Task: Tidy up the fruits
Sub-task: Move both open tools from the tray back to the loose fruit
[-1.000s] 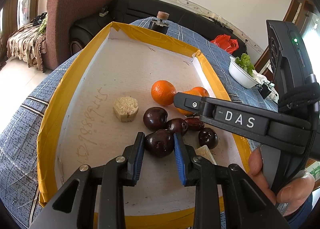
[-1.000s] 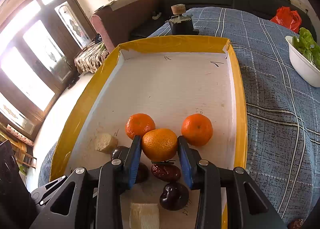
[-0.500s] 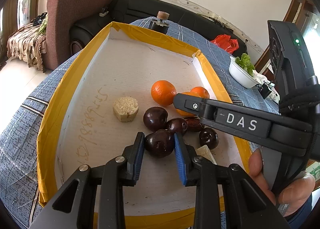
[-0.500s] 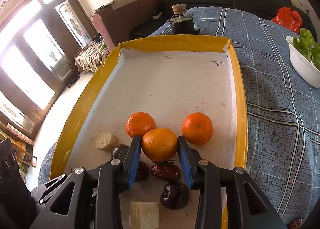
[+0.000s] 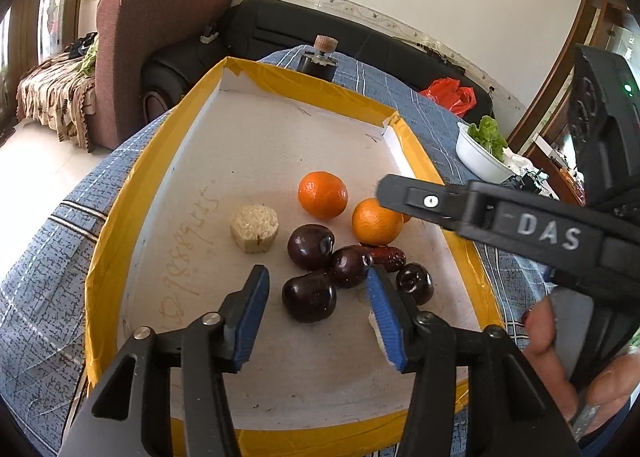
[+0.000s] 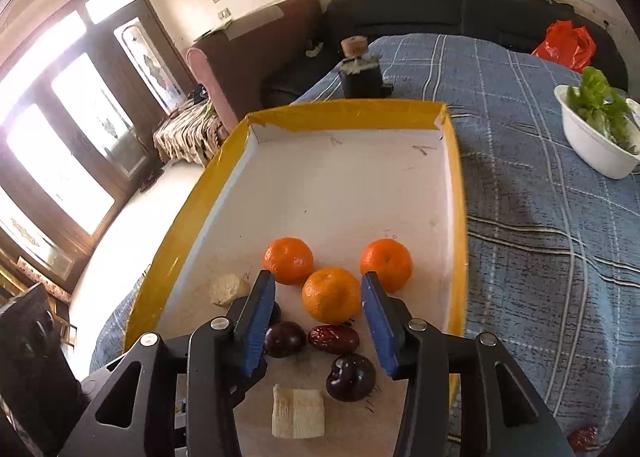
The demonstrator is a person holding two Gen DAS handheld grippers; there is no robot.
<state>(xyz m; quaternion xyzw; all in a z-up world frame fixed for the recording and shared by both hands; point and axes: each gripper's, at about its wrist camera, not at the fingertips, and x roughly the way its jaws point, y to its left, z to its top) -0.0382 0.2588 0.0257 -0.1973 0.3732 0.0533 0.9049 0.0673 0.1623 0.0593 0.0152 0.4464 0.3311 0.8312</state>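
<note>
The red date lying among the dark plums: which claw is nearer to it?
Right, probably. The red date lies just below the right claw, whose opening jaws flank the orange. The left claw opens around a dark plum, with the date beyond its right finger.

We count three oranges [image 6: 331, 295], four plums [image 5: 309, 296], one date [image 6: 333, 338], two pale blocks [image 6: 298, 412] and one bowl [image 6: 596, 149].
</note>
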